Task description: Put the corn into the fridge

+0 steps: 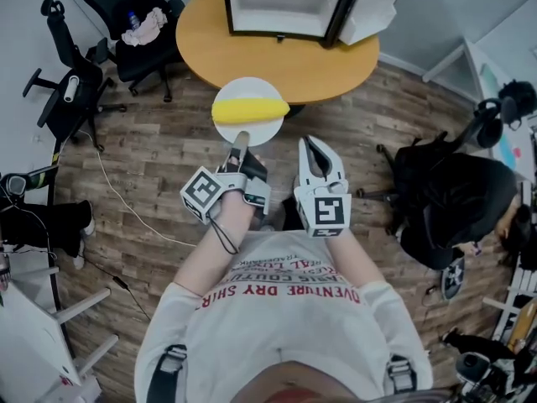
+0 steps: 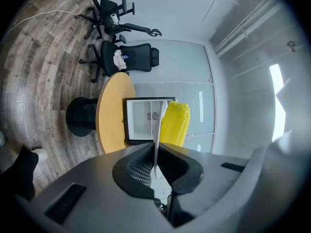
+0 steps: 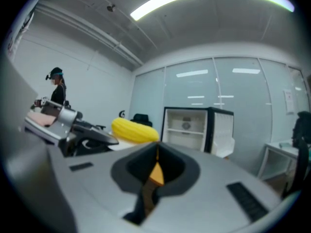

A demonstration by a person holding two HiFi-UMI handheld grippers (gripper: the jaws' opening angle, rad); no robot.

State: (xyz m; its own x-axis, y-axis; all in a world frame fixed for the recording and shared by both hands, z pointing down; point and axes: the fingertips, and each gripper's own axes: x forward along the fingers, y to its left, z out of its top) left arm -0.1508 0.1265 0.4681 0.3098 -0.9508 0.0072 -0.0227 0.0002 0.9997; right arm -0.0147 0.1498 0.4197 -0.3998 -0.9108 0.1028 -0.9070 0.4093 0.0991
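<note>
Corn (image 1: pixel 250 108) lies on a white plate (image 1: pixel 248 130), carried just short of the round tabletop (image 1: pixel 277 64) where the open fridge (image 1: pixel 285 5) stands. Left gripper (image 1: pixel 240 139) has its fingers clamped on the plate's near rim. Right gripper (image 1: pixel 310 143) has its fingers together, empty, alongside.

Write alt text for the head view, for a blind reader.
A person's left gripper holds a white plate by its rim, a yellow corn cob lying on it. Ahead, an open fridge stands on a round wooden table; the right gripper is empty.
</note>
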